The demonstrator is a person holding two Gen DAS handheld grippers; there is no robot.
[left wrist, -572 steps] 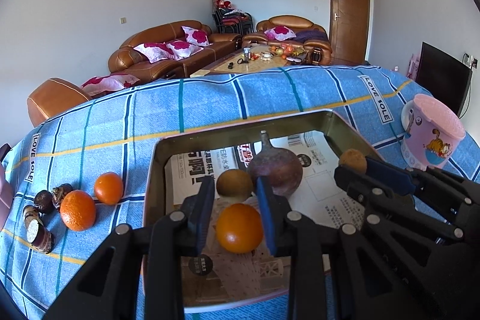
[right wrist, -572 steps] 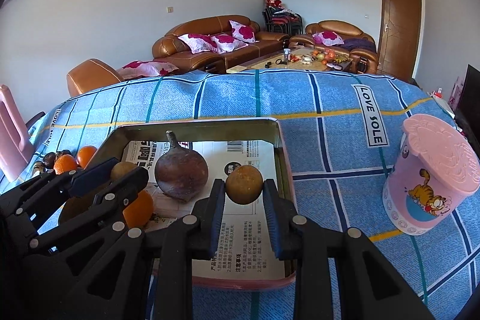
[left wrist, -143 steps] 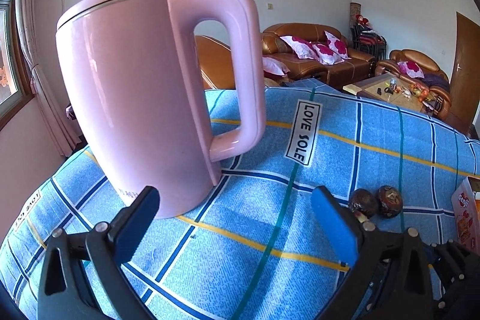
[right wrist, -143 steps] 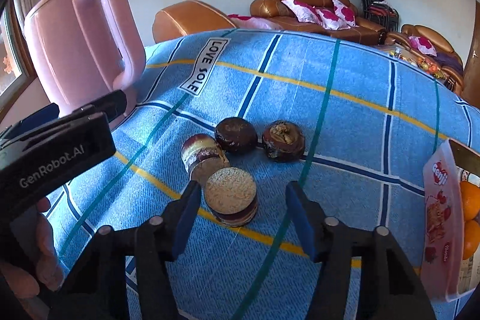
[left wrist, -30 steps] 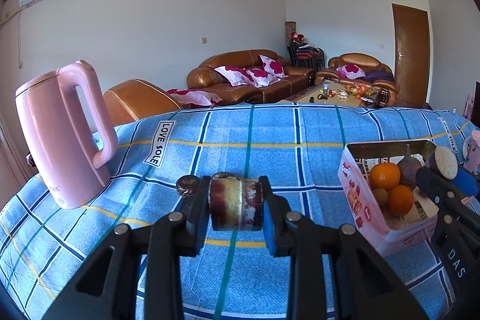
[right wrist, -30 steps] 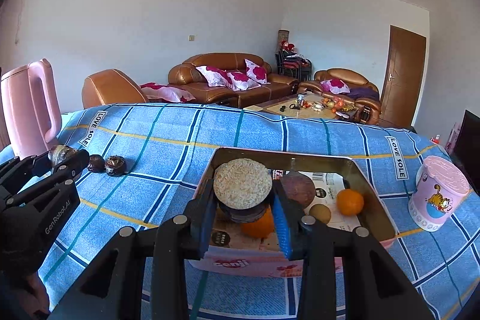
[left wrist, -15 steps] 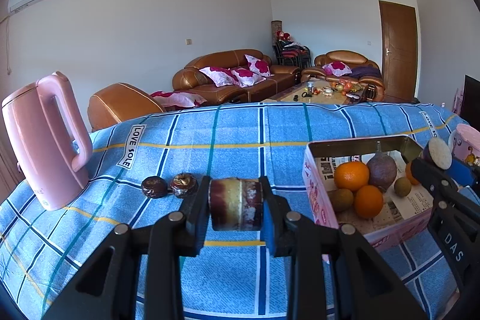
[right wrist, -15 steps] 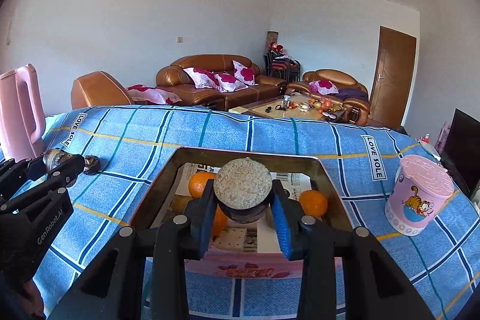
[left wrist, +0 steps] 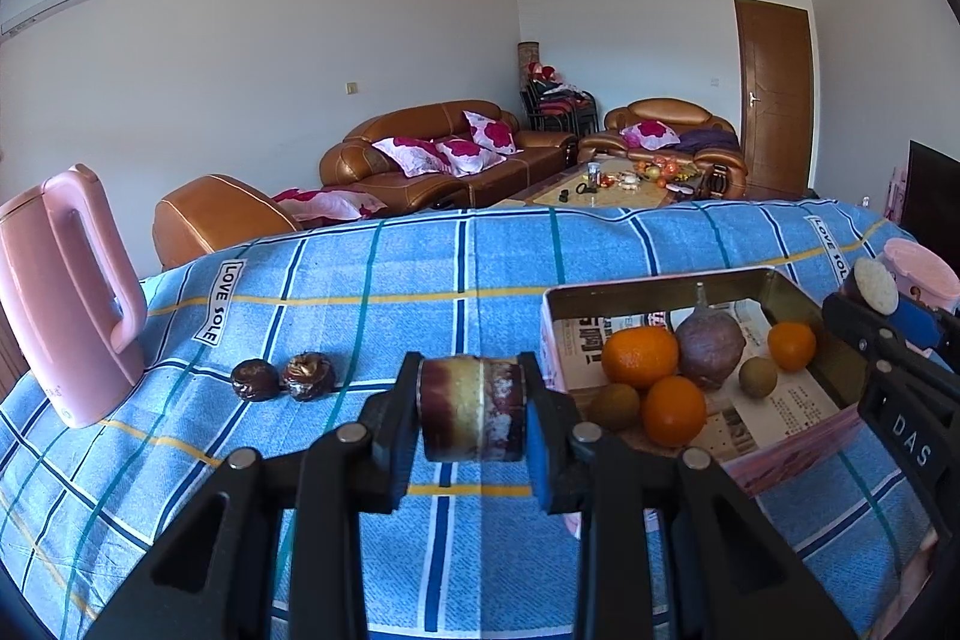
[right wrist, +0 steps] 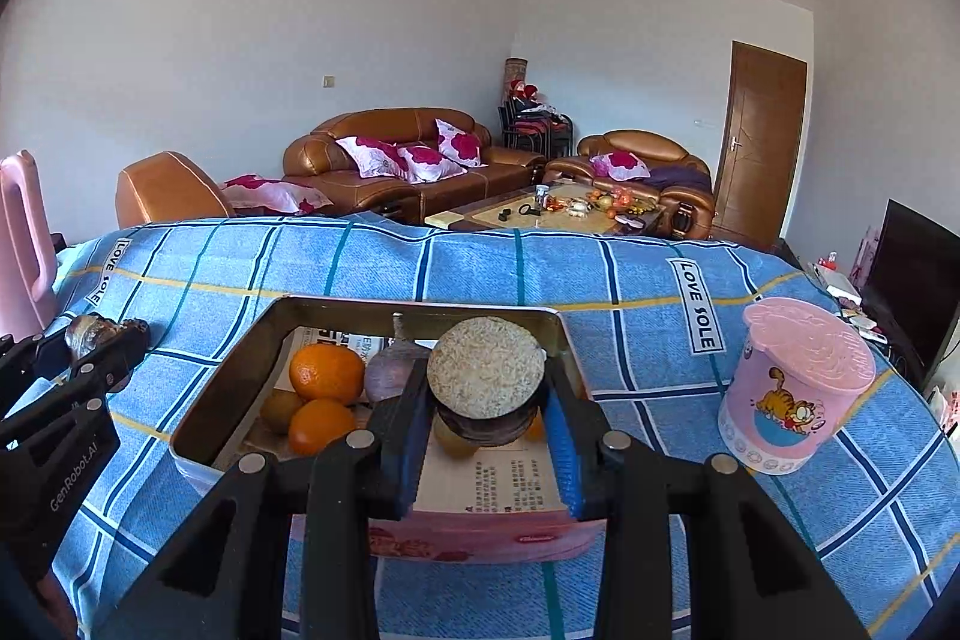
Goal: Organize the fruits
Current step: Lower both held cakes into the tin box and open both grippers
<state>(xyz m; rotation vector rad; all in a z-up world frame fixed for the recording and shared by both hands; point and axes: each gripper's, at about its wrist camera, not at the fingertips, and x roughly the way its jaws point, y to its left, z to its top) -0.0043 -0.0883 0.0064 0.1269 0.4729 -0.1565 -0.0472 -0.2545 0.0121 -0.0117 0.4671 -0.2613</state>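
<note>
My left gripper [left wrist: 471,418] is shut on a purple-and-yellow sugarcane piece [left wrist: 471,409], held above the blue cloth left of the pink fruit box [left wrist: 798,436]. My right gripper [right wrist: 486,415] is shut on a second sugarcane piece [right wrist: 486,376], its pale cut end facing me, held over the box [right wrist: 480,529]. The box holds oranges [left wrist: 639,355], a purple fruit [left wrist: 711,340] and small brown fruits [left wrist: 613,405]. Two dark round fruits [left wrist: 282,377] lie on the cloth left of my left gripper. The right gripper and its piece show at the right of the left wrist view [left wrist: 875,285].
A pink kettle [left wrist: 63,292] stands at the table's left end. A pink lidded cup [right wrist: 795,385] stands right of the box. The table is covered by a blue checked cloth [left wrist: 420,274]. Sofas and a coffee table are beyond it.
Both grippers have moved right with their sugarcane pieces. The right one now hangs lower over the box; the box is nearer in the left wrist view.
</note>
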